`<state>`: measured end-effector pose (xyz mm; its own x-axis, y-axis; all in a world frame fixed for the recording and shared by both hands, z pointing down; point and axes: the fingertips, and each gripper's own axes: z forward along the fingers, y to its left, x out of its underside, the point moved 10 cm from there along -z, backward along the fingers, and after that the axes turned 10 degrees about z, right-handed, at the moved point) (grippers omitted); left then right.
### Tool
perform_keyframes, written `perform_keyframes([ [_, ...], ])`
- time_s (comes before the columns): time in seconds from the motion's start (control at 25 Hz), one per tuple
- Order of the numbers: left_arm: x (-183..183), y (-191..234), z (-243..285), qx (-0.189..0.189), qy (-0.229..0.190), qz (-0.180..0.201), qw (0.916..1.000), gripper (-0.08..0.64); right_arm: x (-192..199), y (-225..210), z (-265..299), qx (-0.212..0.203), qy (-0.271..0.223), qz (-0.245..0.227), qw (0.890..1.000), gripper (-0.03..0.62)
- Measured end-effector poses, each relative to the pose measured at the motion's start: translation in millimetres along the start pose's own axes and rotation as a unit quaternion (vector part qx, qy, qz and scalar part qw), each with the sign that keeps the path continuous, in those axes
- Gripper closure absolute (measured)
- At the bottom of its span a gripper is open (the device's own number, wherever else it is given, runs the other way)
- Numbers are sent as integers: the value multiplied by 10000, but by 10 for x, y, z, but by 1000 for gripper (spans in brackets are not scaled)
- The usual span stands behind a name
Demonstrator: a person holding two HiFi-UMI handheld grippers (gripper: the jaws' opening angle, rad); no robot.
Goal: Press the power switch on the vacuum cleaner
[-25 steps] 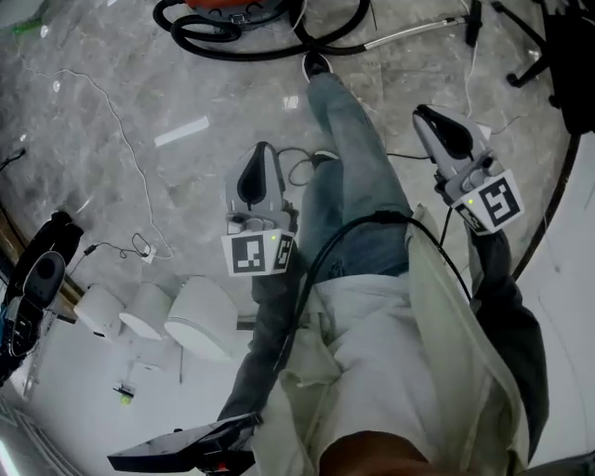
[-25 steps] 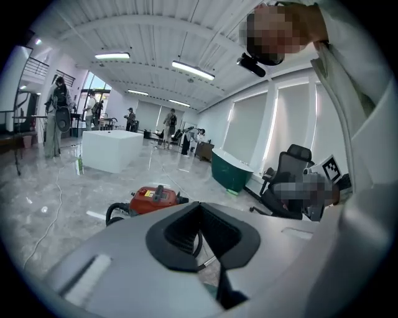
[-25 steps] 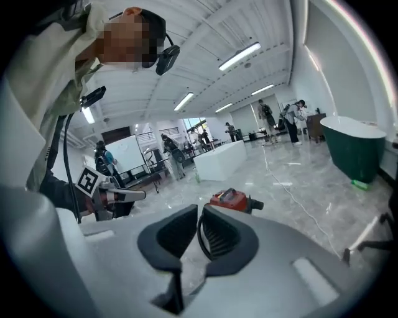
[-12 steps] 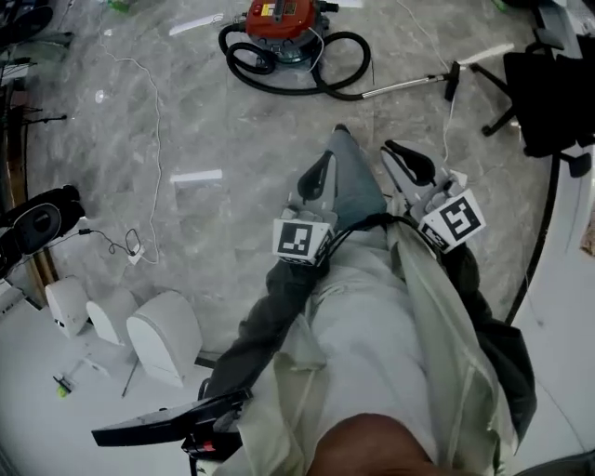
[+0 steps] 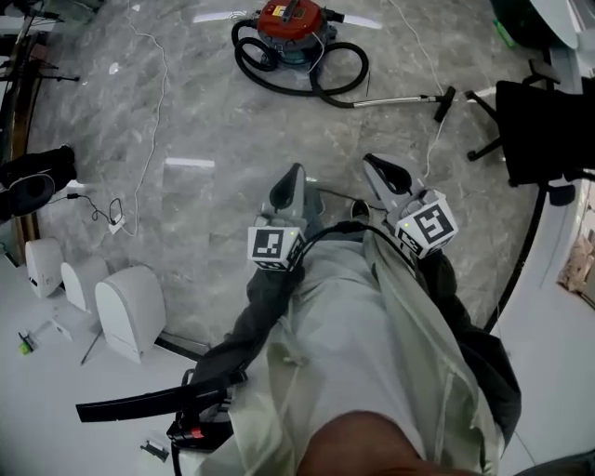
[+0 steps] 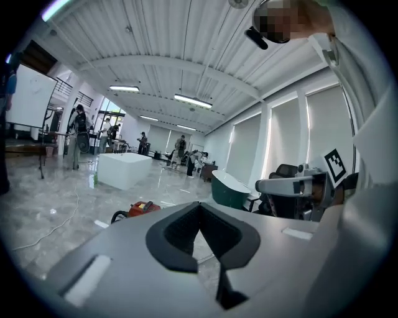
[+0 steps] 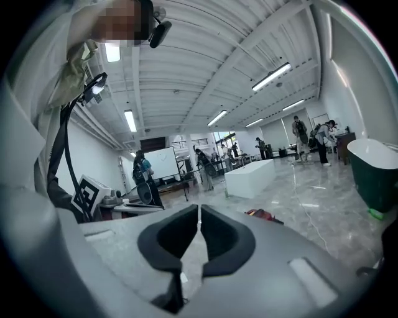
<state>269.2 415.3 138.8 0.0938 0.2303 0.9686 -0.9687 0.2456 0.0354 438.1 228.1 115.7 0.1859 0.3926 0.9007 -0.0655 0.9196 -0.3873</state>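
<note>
The red vacuum cleaner (image 5: 296, 20) stands on the grey marble floor at the top of the head view, with its black hose (image 5: 311, 79) coiled in front and a metal wand (image 5: 395, 97) lying to the right. It shows small and far off in the left gripper view (image 6: 142, 208) and the right gripper view (image 7: 262, 215). My left gripper (image 5: 296, 173) and right gripper (image 5: 376, 164) are held out in front of my body, well short of the vacuum. Both point toward it. Each has its jaws shut with nothing between them (image 6: 199, 208) (image 7: 199, 217).
A black office chair (image 5: 544, 130) stands at the right. Several white rounded units (image 5: 130, 311) sit at the lower left, near a thin white cable (image 5: 153, 112) and a plug block (image 5: 116, 223). A black stand (image 5: 149, 406) lies at the bottom left. People stand far off.
The vacuum cleaner has come fully into the head view and slid down from the top edge. Both grippers have drawn closer together near the middle, still shut.
</note>
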Motion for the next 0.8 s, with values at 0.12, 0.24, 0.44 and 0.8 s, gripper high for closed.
perform_keyframes([
  [0.12, 140, -349, -160, -170, 91, -89, 9998, 557, 149, -122, -464, 196, 90, 145, 9997, 582],
  [0.24, 251, -612, -304, -312, 221, -108, 9992, 557, 336, -244, -795, 375, 301, 209, 9986, 589],
  [0.44, 339, -836, -538, -280, 343, -156, 9989, 557, 480, -195, -1094, 434, 347, 152, 9983, 591],
  [0.8, 325, -811, -786, 209, -74, 6, 9998, 557, 654, 527, -963, 360, 225, 148, 9990, 591],
])
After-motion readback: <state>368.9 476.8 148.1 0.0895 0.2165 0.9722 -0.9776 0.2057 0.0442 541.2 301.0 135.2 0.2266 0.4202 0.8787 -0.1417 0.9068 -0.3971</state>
